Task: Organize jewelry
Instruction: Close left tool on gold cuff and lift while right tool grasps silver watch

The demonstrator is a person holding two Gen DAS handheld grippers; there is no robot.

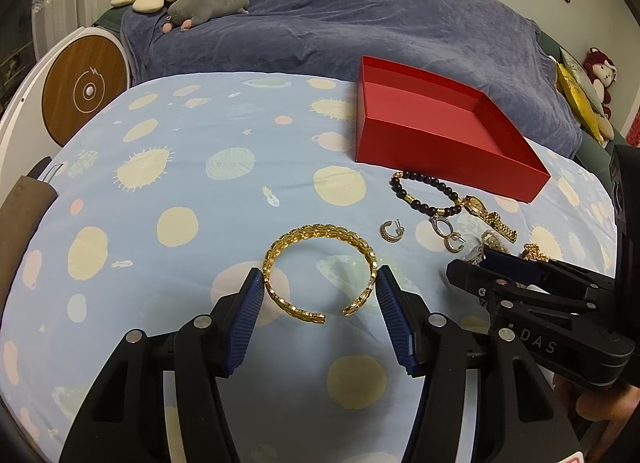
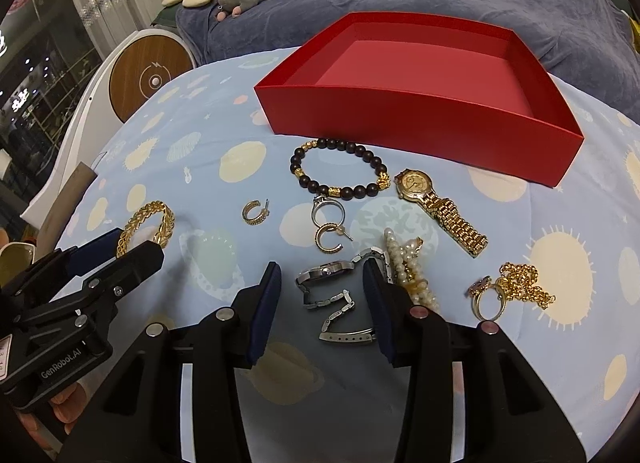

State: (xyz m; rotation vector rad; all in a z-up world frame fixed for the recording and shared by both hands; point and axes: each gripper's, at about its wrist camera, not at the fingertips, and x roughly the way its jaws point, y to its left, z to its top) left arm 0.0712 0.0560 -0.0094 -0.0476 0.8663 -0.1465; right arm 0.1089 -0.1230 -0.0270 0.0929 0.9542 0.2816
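Left wrist view, nearest first: the left gripper (image 1: 320, 295) stands with its ribbed blue pads (image 1: 245, 319) against the two outer flanks of the open gold woven cuff bangle (image 1: 318, 267), which lies flat on the pale blue planet-print cloth (image 1: 180, 167); the pads look to touch the metal on both sides, so I judge this a grip closing on the bangle, not yet lifted. From the right wrist view, the right gripper (image 2: 322, 295) straddles the silver link-band wristwatch (image 2: 326, 283) lying on the cloth, its jaws partly open; the left pad stands clear of the watch, the right one sits at the band and the pearl strand (image 2: 404, 263), and whether it presses either I cannot tell. Just past these lie two small gold hoop earrings (image 2: 256, 213), a silver ring (image 2: 326, 209), a gold ring with a chain heap (image 2: 516, 287), the gold bracelet watch (image 2: 436, 207) and the dark bead bracelet with gold spacers (image 2: 340, 169). Farthest, at the back of the cloth, sits the open red cardboard box (image 2: 420, 127), with nothing visible inside it. Sorting appears to be at its start: every piece is outside the box. The next move calls for a firm hold on the bangle's sides, a clean lift clear of the earrings, and a carry over the near wall of the box; the springy open cuff may twist or slip if squeezed unevenly.
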